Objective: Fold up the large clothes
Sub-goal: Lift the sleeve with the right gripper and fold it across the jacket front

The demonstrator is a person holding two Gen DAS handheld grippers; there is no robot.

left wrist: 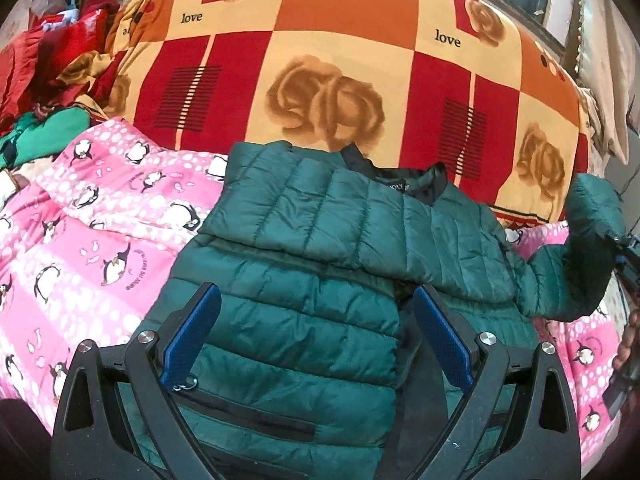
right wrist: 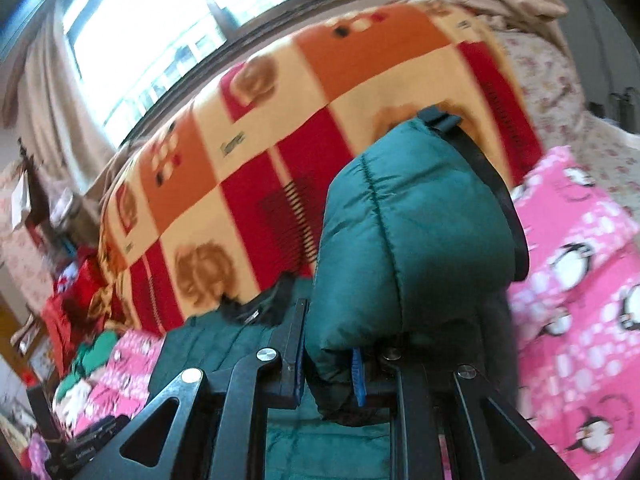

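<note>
Now the green puffer jacket (left wrist: 304, 264) lies spread on a pink penguin-print quilt (left wrist: 80, 248) that covers the bed, its black collar (left wrist: 400, 176) toward a large red, orange and cream patchwork blanket (left wrist: 328, 64) printed with roses and the word "love". One sleeve (left wrist: 304, 204) is folded across the chest, over the quilted front. The left tool (left wrist: 316, 336) hovers above the jacket's lower body with its blue-padded fingers (left wrist: 192, 344) spread wide apart, nothing between them; a zipped black pocket (left wrist: 248, 416) shows just beneath.

At the right edge of the left wrist view, the other sleeve (left wrist: 592, 208) is lifted off the quilt. The right wrist view shows it close up: the right tool (right wrist: 326, 364) is clamped on the sleeve end (right wrist: 412, 248), which bulges upward between the pads, its black cuff trim (right wrist: 500, 200) running along the far side. This view is blurred.

A heap of red and green clothes (left wrist: 52, 80) sits to the left of the patchwork blanket, and a bright window (right wrist: 152, 20) with beige curtains stands behind the bed.
</note>
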